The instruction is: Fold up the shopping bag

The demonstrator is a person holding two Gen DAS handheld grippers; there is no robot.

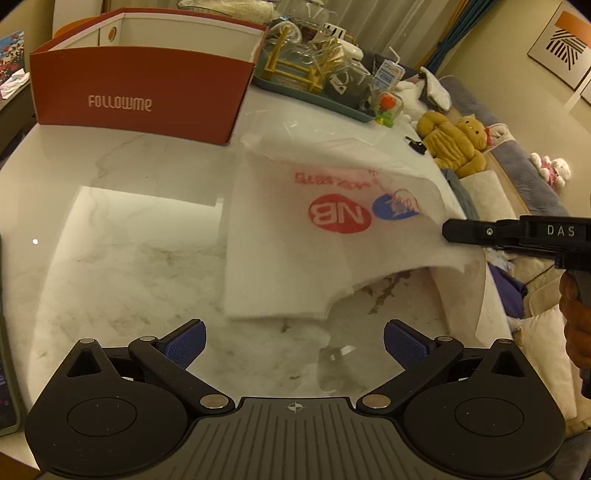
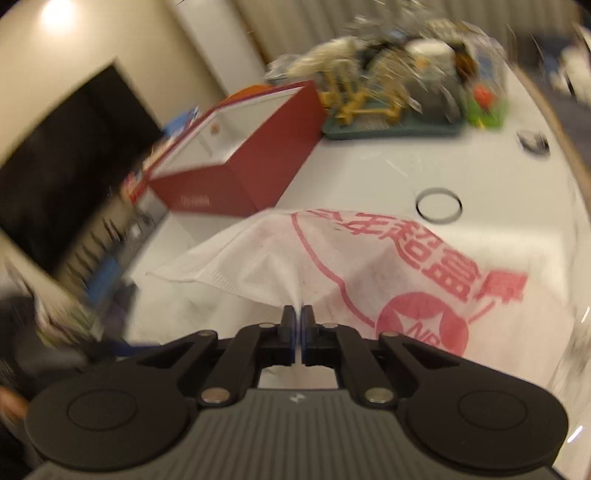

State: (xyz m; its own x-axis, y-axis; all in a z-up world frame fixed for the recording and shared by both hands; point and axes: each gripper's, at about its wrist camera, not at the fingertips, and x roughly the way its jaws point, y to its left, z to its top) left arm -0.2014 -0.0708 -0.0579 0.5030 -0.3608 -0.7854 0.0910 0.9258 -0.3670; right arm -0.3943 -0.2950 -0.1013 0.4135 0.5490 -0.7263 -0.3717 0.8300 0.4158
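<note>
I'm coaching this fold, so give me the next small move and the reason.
Probably carry the right gripper across toward the red box, laying the lifted edge over the bag's flat half. Its fingers are shut on the white shopping bag, that side is raised off the marble table, and the left gripper is open and empty.

A white marble table (image 1: 129,221) with grey veins fills the foreground under warm yellowish light. Beyond its far right edge stands a grey sofa (image 1: 517,155), and on the cream wall (image 1: 509,55) above the sofa hangs 1 framed picture (image 1: 563,42). Pale curtains (image 1: 388,18) hang behind the table's far end. Left of the table, a dark screen (image 2: 74,158) stands against the wall, with a bright lamp glow (image 2: 55,14) above it.
</note>
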